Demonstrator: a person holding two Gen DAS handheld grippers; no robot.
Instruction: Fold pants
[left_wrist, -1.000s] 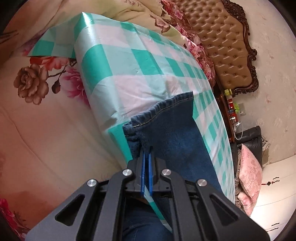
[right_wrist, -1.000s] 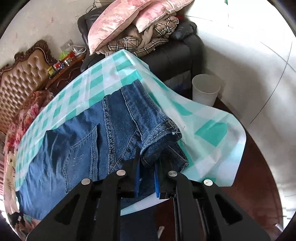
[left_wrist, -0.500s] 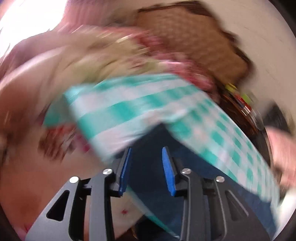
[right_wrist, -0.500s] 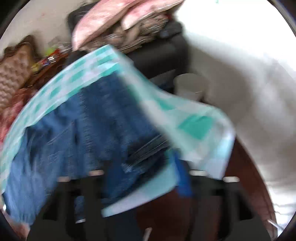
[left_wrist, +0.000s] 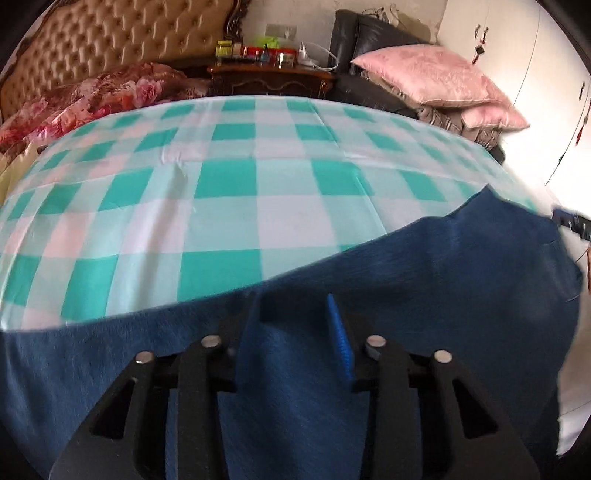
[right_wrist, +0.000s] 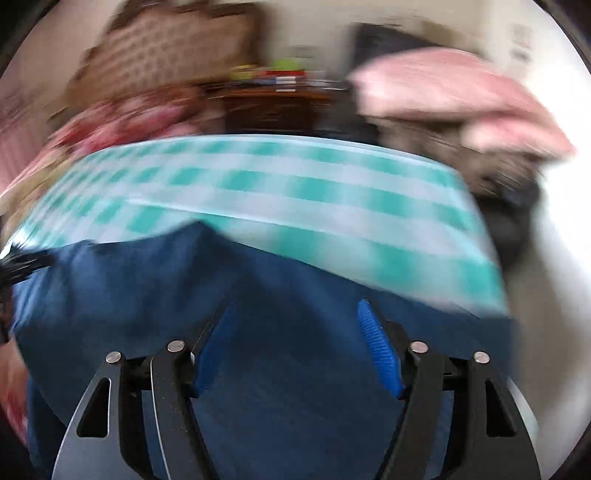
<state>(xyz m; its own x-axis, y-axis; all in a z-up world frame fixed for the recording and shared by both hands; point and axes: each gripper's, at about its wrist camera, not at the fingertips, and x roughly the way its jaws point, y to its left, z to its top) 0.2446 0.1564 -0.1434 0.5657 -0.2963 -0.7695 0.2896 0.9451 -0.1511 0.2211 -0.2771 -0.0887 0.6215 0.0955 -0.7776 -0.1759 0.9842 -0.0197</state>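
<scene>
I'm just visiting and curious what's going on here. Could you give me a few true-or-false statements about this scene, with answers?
1. The jeans lie on a green-and-white checked cloth. True.
2. The left gripper is clamped on the denim. False: its jaws stand apart, now closing, pinching nothing.
3. A pink pillow sits beyond the cloth. True.
4. The right gripper is shut tight. False: its blue pads are wide apart over the denim, though closing.
5. The cloth is striped red. False: it is green-and-white checks.
</scene>
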